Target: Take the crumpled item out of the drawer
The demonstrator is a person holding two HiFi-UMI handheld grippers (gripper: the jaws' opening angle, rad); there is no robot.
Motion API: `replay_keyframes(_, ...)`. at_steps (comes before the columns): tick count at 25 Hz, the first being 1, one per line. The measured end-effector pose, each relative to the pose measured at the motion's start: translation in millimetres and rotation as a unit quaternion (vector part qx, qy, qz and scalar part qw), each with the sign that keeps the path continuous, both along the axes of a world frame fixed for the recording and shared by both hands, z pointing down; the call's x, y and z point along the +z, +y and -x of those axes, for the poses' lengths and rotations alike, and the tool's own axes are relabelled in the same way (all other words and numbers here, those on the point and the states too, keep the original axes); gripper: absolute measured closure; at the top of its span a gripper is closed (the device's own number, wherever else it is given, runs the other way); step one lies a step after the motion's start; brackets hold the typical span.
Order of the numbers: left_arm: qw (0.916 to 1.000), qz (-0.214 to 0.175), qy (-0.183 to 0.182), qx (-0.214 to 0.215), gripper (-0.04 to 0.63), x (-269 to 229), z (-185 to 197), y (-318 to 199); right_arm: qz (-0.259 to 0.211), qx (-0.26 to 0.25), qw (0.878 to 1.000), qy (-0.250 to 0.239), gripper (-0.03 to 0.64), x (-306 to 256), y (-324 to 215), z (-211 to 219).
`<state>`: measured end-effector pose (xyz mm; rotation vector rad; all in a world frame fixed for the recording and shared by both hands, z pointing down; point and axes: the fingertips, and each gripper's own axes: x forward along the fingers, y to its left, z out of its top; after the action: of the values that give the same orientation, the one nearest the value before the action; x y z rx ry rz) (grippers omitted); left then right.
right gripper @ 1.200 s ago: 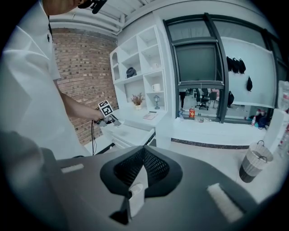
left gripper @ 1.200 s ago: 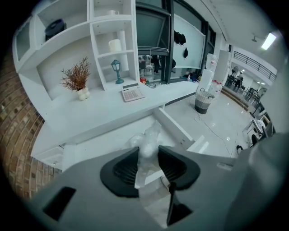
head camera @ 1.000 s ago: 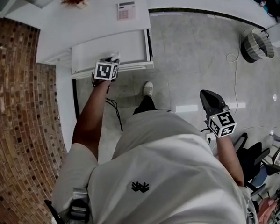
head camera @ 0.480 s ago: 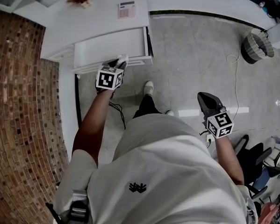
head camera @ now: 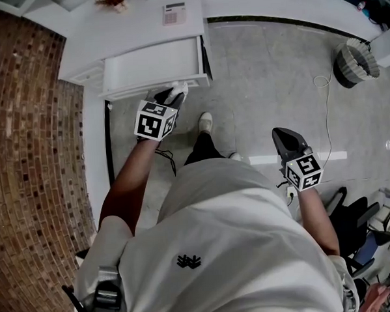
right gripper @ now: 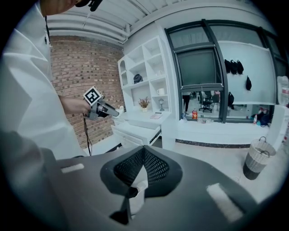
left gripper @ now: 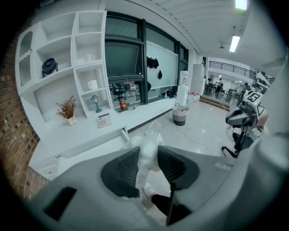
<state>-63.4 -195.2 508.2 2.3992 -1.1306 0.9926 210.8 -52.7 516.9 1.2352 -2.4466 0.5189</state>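
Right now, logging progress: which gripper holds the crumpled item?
The left gripper: its jaws pinch the white crumpled item in front of the open drawer. The right gripper hangs shut, away from the drawer.

Open drawer (head camera: 154, 66) juts out from the white counter (head camera: 129, 25) — its front edge is the nearest obstacle to your left gripper (head camera: 170, 94), which hangs right at that edge on the floor side. The brick wall (head camera: 31, 147) closes off your left. To the right the grey floor (head camera: 269, 70) lies open as far as the basket (head camera: 356, 60) and the loose cable (head camera: 324, 99). Your own foot (head camera: 206, 123) stands just below the left gripper. A dark chair (head camera: 348, 212) crowds the corner beyond your right gripper (head camera: 284, 135) — room is tighter there.
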Motion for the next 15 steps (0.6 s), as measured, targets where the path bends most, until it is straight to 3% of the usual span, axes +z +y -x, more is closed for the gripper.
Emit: replay_keyframes(15,0.9994,-0.020,0.018,0.022,0.466,-32,-39,58,0.005,-0.039,0.999,-0.006,0.604,4,29,6)
